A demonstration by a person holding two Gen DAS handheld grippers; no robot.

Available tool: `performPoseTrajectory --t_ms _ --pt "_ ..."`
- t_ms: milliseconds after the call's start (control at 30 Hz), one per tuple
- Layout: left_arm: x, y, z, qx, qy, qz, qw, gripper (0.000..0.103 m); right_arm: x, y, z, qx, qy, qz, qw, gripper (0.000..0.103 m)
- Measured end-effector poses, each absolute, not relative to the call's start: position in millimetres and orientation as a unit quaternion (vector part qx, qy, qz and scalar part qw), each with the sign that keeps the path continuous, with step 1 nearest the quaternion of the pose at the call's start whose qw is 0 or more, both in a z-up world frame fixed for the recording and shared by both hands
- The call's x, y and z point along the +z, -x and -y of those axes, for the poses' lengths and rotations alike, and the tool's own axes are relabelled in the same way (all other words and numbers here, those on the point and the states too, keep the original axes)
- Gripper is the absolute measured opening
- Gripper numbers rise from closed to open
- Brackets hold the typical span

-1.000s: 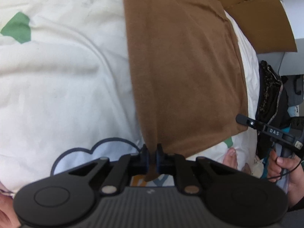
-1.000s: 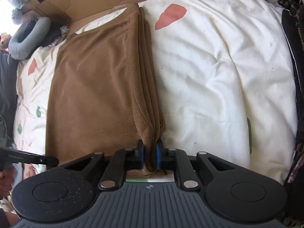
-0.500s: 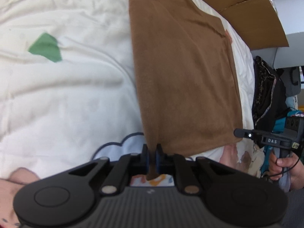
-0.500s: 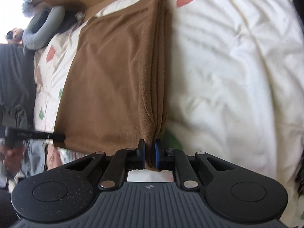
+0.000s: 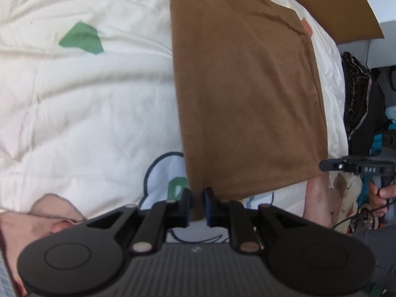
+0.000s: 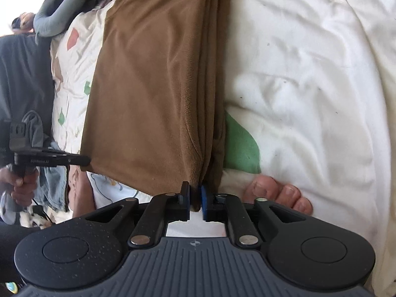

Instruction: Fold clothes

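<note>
A brown fleece garment [image 5: 247,94] lies folded lengthwise on a white duvet [image 5: 86,94]. My left gripper [image 5: 196,205] is shut on its near left corner. My right gripper [image 6: 195,201] is shut on the near right corner, where several stacked brown layers [image 6: 210,99] meet. The garment also shows in the right wrist view [image 6: 148,86], stretched away from me. Each gripper shows in the other's view: the right one [image 5: 346,167] at the right edge, the left one [image 6: 49,159] at the left edge.
Flattened cardboard [image 5: 334,5] lies beyond the garment's far end. Dark clothes [image 5: 361,104] hang off the bed's right side. A grey neck pillow [image 6: 59,10] sits far left. The person's bare toes [image 6: 279,195] rest on the duvet near my right gripper.
Both grippers have pulled back toward the near edge of the bed with the garment's corners, dragging it along the duvet. The toes have come into the right wrist view.
</note>
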State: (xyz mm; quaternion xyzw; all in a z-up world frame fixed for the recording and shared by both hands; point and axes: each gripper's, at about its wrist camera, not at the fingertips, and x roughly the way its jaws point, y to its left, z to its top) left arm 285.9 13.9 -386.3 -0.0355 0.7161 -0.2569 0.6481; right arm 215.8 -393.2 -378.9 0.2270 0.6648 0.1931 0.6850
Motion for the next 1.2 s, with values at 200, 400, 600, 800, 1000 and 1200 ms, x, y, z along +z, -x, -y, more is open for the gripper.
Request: performPoseTrajectory --t_ms 200,400,600,800,1000,1200 --pt "-373.2 -297.6 -27.8 -0.231 0.044 -0.693 0.681 0.051 -365.1 -222.6 404.2 0.185 -0.235 -0.656 0.693 0.043" --pt "-369.3 -315.6 -20.1 -0.225 0.049 -0.673 0.702 0.054 -354.7 -238.2 407.6 0.181 -0.242 -0.629 0.716 0.051" --pt "-365.8 -332.6 -22.5 -0.224 0.048 -0.655 0.720 0.056 -364.0 -259.6 399.6 0.176 -0.246 -0.612 0.731 0.054" --pt "-365.3 -354.2 -7.5 -0.216 0.050 -0.635 0.740 0.056 -377.6 -280.9 393.9 0.161 -0.246 -0.593 0.750 0.054" --pt "-366.0 -365.8 2.2 -0.213 0.035 -0.625 0.750 0.056 -383.7 -294.7 393.1 0.147 -0.239 -0.577 0.767 0.054" --pt "-371.9 -368.2 7.4 -0.209 0.033 -0.622 0.754 0.056 -393.9 -301.7 393.6 0.117 -0.229 -0.576 0.776 0.052"
